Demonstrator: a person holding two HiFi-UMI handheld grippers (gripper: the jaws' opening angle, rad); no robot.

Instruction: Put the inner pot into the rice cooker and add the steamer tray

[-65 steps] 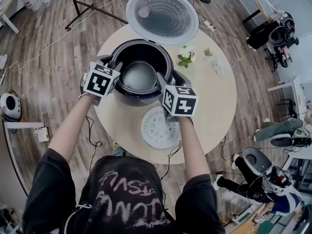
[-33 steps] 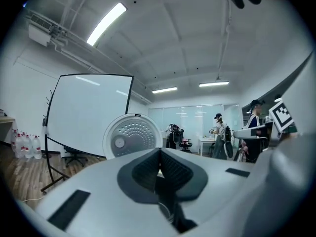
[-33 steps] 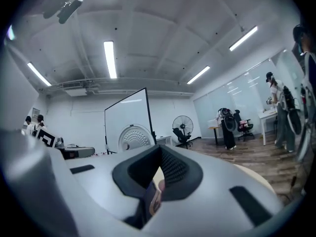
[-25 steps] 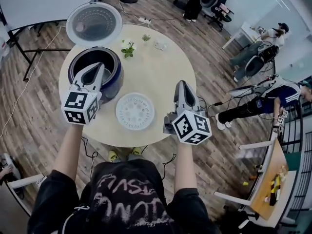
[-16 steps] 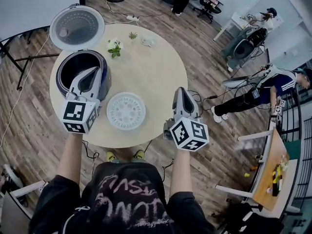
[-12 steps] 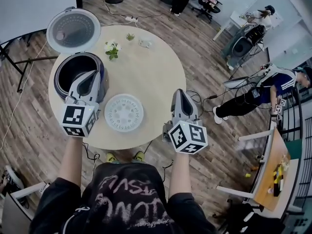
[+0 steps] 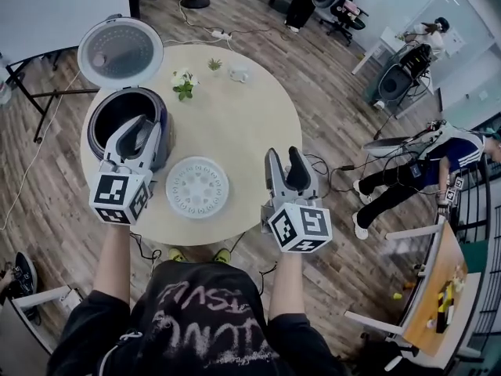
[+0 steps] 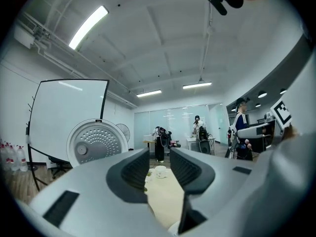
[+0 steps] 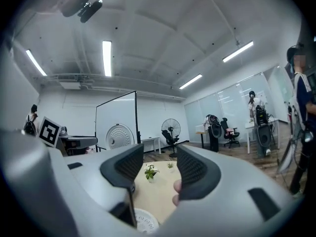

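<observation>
Two claws hang level over the round table [image 7: 250,108], and both are empty. The left gripper [image 7: 139,128] has just been opening and stands at a narrow gap; its own view shows only bare tabletop between the jaws [image 8: 158,157]. The right gripper [image 7: 285,157], at the near right edge of the table, has also just been opening and stands a little wider, again with nothing between its jaws [image 9: 159,154].

The left gripper's tips sit over the rice cooker [image 7: 92,131] at the left edge of the table. The inner pot [image 7: 117,108] appears to be seated in it already, with the lid [image 7: 119,51] swung up behind. The steamer tray [image 7: 197,187] lies flat near the near edge, between the two grippers and touching neither.

That tray looks thin, light and stiff, probably plastic, with holes across its face. Lying flat, it offers little to grip except its rim. A pinch on the rim at two opposite sides should lift it level, and smooth plastic may slip under a light hold.

No brand or label is legible on the cooker or tray. The marker cubes carry only black-and-white squares.

A small plant [image 7: 183,83] stands near the far edge.
</observation>
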